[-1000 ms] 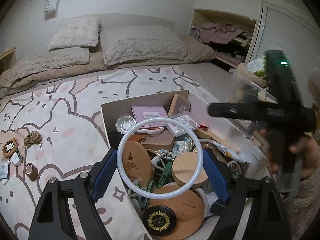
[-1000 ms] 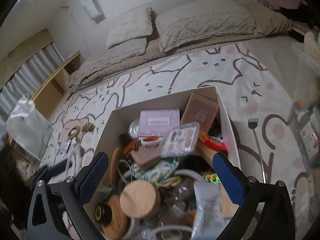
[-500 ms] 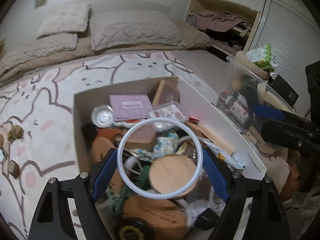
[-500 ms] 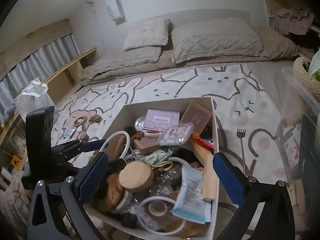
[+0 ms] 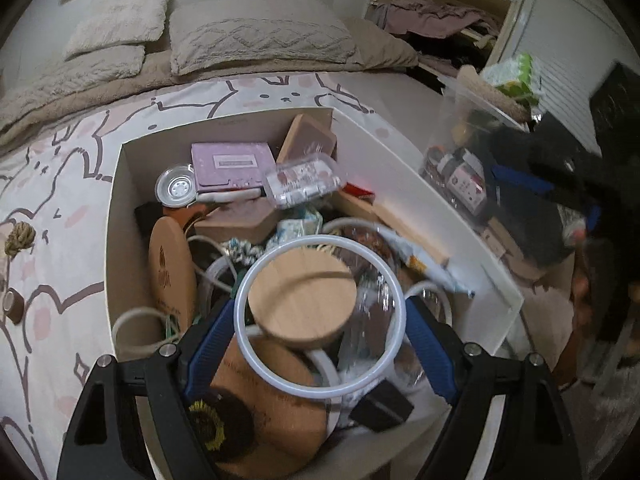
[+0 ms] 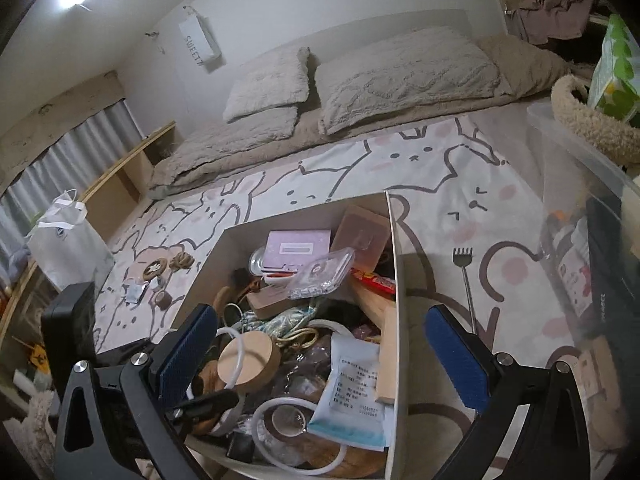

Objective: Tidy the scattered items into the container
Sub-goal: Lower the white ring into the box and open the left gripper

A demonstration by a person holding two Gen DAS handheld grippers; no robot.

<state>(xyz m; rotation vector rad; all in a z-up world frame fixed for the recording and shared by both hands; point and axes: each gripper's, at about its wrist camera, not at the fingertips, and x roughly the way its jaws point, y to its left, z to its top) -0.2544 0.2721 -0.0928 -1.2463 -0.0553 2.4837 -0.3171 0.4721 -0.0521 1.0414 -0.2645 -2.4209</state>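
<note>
My left gripper (image 5: 320,320) is shut on a white silicone ring (image 5: 256,354) and holds it low over the full white box (image 5: 116,200), just above a round wooden lid (image 5: 302,300). The ring also shows in the right wrist view (image 6: 239,356), beside the same lid (image 6: 250,360). My right gripper (image 6: 324,356) is open and empty, over the box's near right part (image 6: 394,280). Loose items lie on the bedspread: a rope knot (image 5: 20,240), a small brown roll (image 5: 12,304) and a fork-shaped scratcher (image 6: 466,284).
The box holds a purple case (image 5: 232,164), a clear plastic case (image 5: 304,182), wooden discs and several other things. A clear storage bin (image 6: 580,216) stands to the right. A white bag (image 6: 68,244) stands at the left. Pillows (image 6: 400,76) lie at the head of the bed.
My left gripper has moved forward and down with the ring, now low over the wooden lid inside the box. My right gripper has pulled back and tilted up.
</note>
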